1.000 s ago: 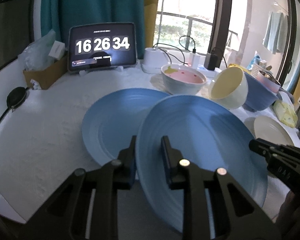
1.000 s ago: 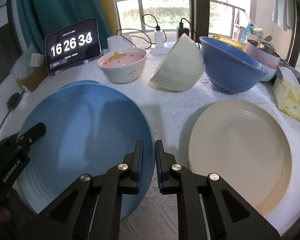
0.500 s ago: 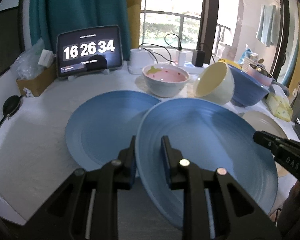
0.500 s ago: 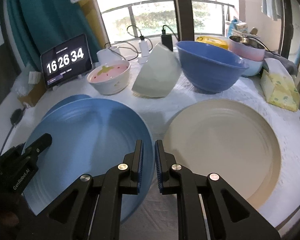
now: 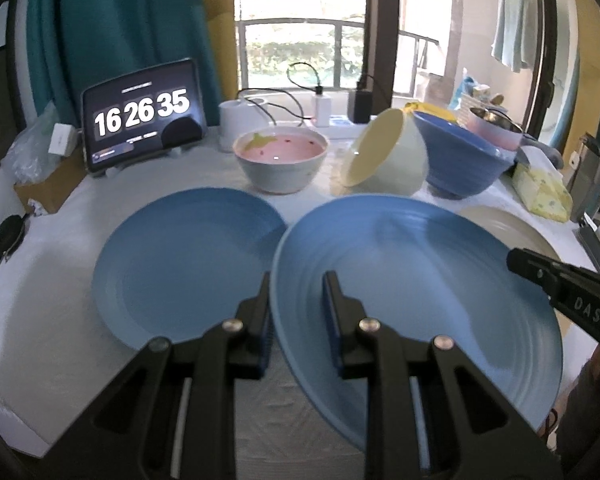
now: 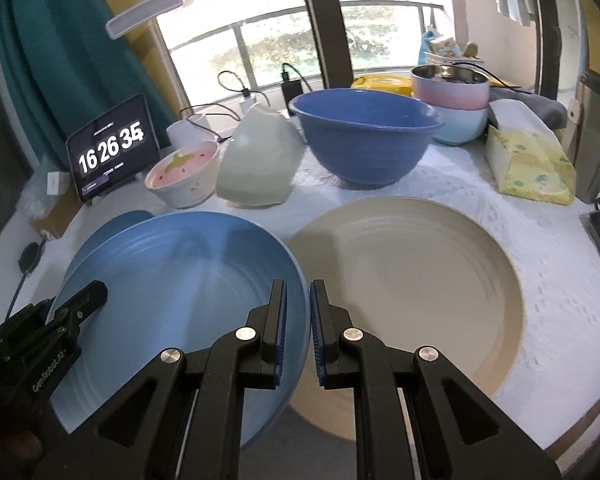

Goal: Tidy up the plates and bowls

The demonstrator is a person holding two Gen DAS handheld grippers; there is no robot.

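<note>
Item: large blue plate point(image 5: 416, 280), carried clear of the white tablecloth point(image 5: 52, 280) by two grippers at once; left gripper point(image 5: 296, 320) pinches its left rim, one finger above and one below, and right gripper point(image 6: 298, 328) pinches the opposite rim, jaws nearly together on the thin edge. Position: between a second blue plate point(image 5: 188, 264) lying flat to the left and a cream plate point(image 6: 412, 280) lying flat to the right, its right rim overlapping the cream plate's edge in the right wrist view. Handling note: the likely step is stacking like on like, so both hands should travel as one, keep the plate level, centre it over the flat blue plate and lower it before either grip loosens; uneven motion would twist the rim in the pads. Behind: strawberry bowl point(image 5: 280, 160), a tipped pale bowl point(image 5: 384, 160), deep blue bowl point(image 6: 364, 136), stacked pink and light-blue bowls point(image 6: 452, 100). Not determinable: how far the plate sits above the cloth, the lower fingers hidden beneath it, its near edge behind the gripper bodies.
</note>
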